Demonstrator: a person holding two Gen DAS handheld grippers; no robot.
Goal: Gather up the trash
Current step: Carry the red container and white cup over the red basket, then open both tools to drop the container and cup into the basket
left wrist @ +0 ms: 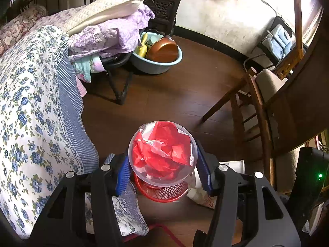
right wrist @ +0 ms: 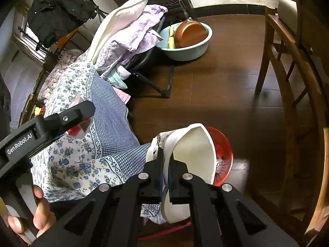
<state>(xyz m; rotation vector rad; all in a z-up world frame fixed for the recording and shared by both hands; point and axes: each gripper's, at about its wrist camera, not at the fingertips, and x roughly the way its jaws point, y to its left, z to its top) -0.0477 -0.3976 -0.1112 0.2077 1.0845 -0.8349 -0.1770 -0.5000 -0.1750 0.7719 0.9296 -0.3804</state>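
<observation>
- The left gripper (left wrist: 162, 162) is nearest the camera, its blue pads clamped on a clear plastic cup (left wrist: 162, 154) stuffed with red paper, held directly above the red basket (left wrist: 164, 192) on the floor.
- The right gripper (right wrist: 165, 164) is pinched shut on the rim of a white paper bowl (right wrist: 193, 154), which hangs over the near edge of the same basket (right wrist: 223, 156), beside the bed's flowered quilt (right wrist: 86, 148).
- Step in hand, as I judge it: dropping both pieces of trash into the basket.
- Next move calls for spreading each gripper while both things are over the basket's mouth, the bowl likely needing to shift further over the basket first.
</observation>
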